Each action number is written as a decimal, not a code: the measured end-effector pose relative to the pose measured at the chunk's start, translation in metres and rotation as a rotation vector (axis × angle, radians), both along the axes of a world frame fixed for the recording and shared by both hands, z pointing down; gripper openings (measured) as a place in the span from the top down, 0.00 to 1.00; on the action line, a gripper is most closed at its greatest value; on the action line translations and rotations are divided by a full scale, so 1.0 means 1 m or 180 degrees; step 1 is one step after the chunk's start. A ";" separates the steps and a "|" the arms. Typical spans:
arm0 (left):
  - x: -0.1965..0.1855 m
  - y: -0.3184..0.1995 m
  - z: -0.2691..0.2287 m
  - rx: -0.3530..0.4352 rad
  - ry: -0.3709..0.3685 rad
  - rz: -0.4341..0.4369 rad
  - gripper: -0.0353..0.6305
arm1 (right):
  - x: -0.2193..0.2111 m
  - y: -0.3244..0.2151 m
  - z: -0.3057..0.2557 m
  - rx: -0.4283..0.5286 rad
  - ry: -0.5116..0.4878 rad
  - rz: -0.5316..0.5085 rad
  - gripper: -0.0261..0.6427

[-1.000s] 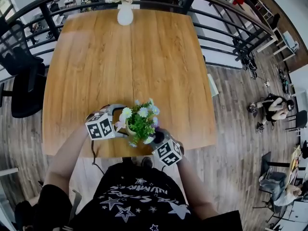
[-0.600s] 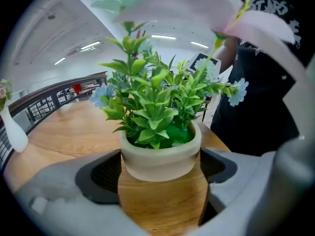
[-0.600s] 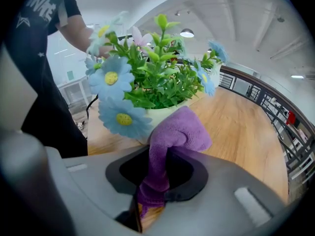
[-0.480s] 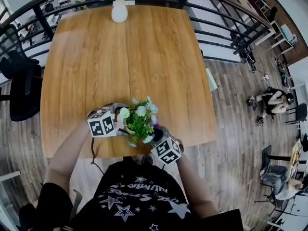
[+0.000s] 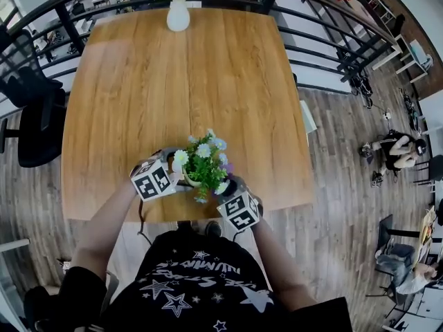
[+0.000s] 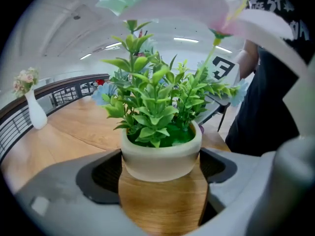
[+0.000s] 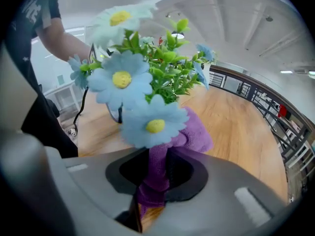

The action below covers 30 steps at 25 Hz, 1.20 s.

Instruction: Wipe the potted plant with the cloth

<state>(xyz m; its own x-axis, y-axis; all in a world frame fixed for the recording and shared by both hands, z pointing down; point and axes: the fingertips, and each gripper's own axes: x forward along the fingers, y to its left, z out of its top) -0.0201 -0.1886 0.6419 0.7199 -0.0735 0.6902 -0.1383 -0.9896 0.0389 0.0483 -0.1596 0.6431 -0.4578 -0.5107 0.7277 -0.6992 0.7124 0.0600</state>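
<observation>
Left gripper (image 6: 160,180): jaws clamped on the cream pot (image 6: 160,157) of the potted plant (image 6: 153,107), one pad on each side of the pot wall. Pot upright. Wood grain shows under its base (can't tell if it's resting on the wood or just off it).

Right gripper (image 7: 156,175): jaws pinched on a purple cloth (image 7: 196,132). The cloth runs up out of the jaws and its bunched end sits against the plant's stems, just behind the blue daisy heads (image 7: 120,80). Green leaves show above it.

Head view: plant near the near edge of the counter (image 5: 173,81), roughly mid-width. The left gripper is on its left side and the right gripper at its near-right, both marker cubes close in against the foliage. The person's forearms come in over the near edge.

Rest of the counter: a white vase (image 5: 178,16) with pale flowers at the middle of the far edge, well apart from the plant. A dark metal railing (image 5: 325,21) runs past the far and right edges. A black office chair (image 5: 33,120) sits off the left edge.
</observation>
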 end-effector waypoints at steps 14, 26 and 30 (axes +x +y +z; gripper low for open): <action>0.010 0.005 0.000 -0.0050 -0.0100 -0.1500 0.17 | 0.003 0.010 -0.005 -0.0031 -0.0145 0.0007 0.83; 0.017 0.013 0.001 -0.0092 -0.0140 -0.2219 0.17 | -0.011 0.040 -0.013 -0.0017 -0.0163 -0.0275 0.83; 0.017 0.014 0.001 -0.0086 -0.0160 -0.2238 0.17 | -0.011 0.042 -0.013 -0.0008 -0.0116 -0.0313 0.83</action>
<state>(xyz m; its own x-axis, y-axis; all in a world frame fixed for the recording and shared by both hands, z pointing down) -0.0034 -0.1745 0.6429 0.4753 -0.4920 0.7294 -0.7469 -0.6638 0.0390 0.0370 -0.1174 0.6302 -0.5317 -0.4603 0.7109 -0.6277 0.7777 0.0341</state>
